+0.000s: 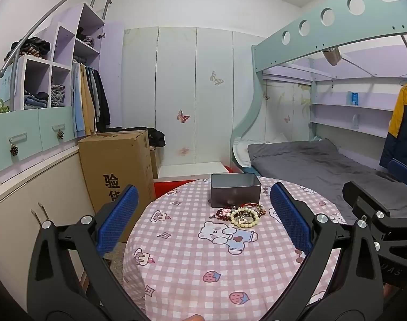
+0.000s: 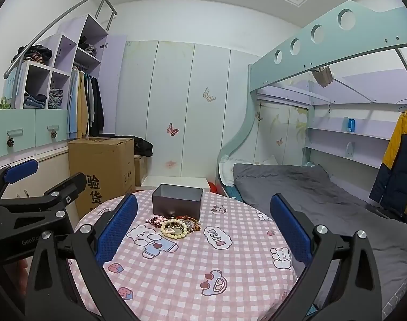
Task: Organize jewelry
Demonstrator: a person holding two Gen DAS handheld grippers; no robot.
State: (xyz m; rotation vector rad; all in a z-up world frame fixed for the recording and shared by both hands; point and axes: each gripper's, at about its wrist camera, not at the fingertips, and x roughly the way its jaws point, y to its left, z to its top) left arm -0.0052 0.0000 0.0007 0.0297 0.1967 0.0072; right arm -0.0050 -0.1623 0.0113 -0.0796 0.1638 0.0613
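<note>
Your left tool [image 1: 203, 222] has its blue pads [image 1: 117, 219] spread wide apart with nothing between them, held above the near part of the round bench [image 1: 192, 281] with its pink checked cloth. Your right tool [image 2: 203, 230] is just as wide apart and empty; its pads [image 2: 290, 230] frame the middle of its own view. Each tool shows in the other's camera: the right one at the right edge of the left view, the left one at the left edge of the right view, so they sit side by side.

Between the pads, in the centre of both frames, lies the jewelry pile [image 1: 241, 212] [image 2: 175, 224]: a cream bead bracelet [image 1: 243, 216] [image 2: 174, 228] on top, darker red and brown strands tangled around it. It rests on the cloth just above the printed bear. Right behind it, touching or nearly so, stands the grey metal box [image 1: 235, 191] [image 2: 176, 204], open at the top, near the far edge of the bench. Whether anything lies inside cannot be told.

Beyond the bench, a cardboard box [image 1: 117, 165] [image 2: 101, 165] stands at centre left, a bed with a grey blanket [image 1: 324, 165] [image 2: 324, 195] at right, and a wardrobe with butterfly stickers [image 1: 182, 93] [image 2: 176, 112] fills the back wall.
</note>
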